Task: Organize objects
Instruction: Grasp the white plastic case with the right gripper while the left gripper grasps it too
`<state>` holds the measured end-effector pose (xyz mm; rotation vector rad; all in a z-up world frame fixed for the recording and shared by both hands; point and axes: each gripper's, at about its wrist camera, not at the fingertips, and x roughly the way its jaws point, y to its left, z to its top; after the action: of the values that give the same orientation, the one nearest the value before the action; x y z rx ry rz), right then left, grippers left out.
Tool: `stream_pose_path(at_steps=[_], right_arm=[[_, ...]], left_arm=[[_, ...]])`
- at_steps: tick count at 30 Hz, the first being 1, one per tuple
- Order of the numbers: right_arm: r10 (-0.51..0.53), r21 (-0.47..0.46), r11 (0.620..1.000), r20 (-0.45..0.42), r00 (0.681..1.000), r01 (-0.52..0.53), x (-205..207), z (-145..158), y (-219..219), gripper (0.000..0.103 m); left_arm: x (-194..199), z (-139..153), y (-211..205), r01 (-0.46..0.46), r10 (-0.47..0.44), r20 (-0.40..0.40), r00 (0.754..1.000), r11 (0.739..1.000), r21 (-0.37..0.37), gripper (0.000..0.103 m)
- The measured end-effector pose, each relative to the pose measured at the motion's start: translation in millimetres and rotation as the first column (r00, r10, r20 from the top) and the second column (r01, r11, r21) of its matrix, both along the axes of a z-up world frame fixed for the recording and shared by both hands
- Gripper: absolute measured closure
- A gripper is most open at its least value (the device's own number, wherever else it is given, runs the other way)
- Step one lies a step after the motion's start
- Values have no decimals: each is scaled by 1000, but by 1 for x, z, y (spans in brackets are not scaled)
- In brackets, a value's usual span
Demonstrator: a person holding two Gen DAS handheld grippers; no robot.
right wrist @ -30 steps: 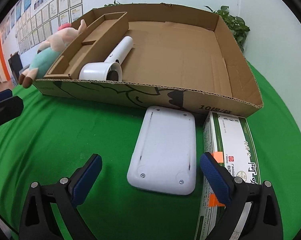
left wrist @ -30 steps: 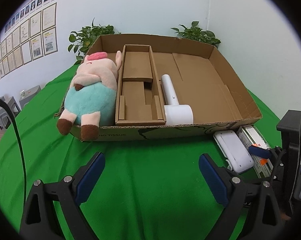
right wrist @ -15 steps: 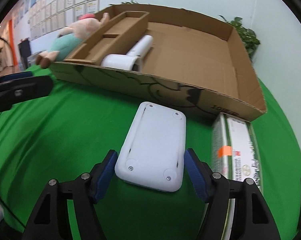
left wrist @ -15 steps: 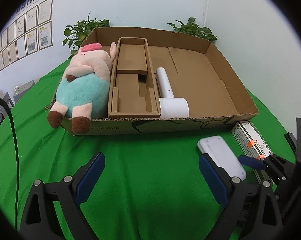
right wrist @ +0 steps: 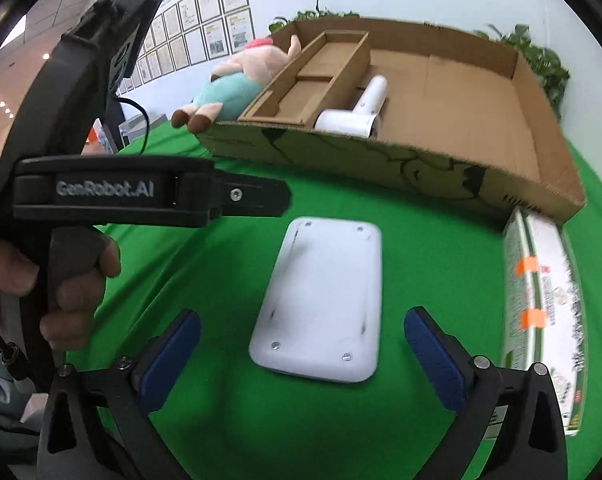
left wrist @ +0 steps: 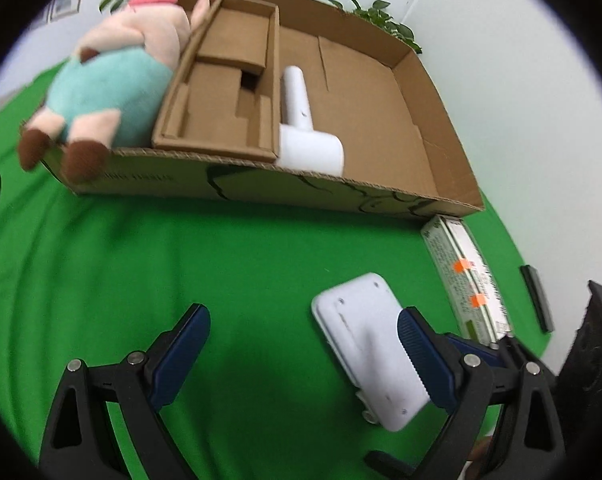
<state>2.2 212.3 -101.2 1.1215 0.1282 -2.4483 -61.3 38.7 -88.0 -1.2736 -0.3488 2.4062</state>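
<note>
We see both grippers, left (left wrist: 303, 344) and right (right wrist: 301, 354), gaping wide, gripping nothing. White flat device (right wrist: 321, 300) lies underside-up on green cloth (right wrist: 229, 420), before the cardboard tray (right wrist: 381, 160), between right fingers.

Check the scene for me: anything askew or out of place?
Yes. The plush pig overhangs the cardboard box's left front corner, hooves past the rim. The white device lies face down on the green cloth, screws up, outside the box beside the carton.
</note>
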Motion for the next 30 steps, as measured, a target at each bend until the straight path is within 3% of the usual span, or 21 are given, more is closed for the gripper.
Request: stream_pose_path(at_steps=[5, 12, 20, 22, 30], right_arm=[[-16, -9, 1000, 13, 1000, 16, -3, -4, 2, 1], [-17, -5, 1000, 30, 999, 17, 1, -4, -6, 9], [-44, 44, 998, 13, 999, 43, 0, -6, -15, 29], [-50, 46, 998, 17, 999, 49, 0, -8, -15, 32], [-60, 40, 997, 7, 998, 59, 2, -9, -16, 32]], left_arm=[[-5, -15, 2, 52, -75, 118, 990, 982, 184, 9], [1, -24, 12, 98, -137, 138, 981, 960, 262, 16], [-4, -28, 13, 105, -152, 143, 978, 951, 292, 35], [-3, -29, 12, 99, -147, 145, 978, 950, 295, 36], [-5, -30, 6, 73, -120, 166, 979, 961, 265, 57]])
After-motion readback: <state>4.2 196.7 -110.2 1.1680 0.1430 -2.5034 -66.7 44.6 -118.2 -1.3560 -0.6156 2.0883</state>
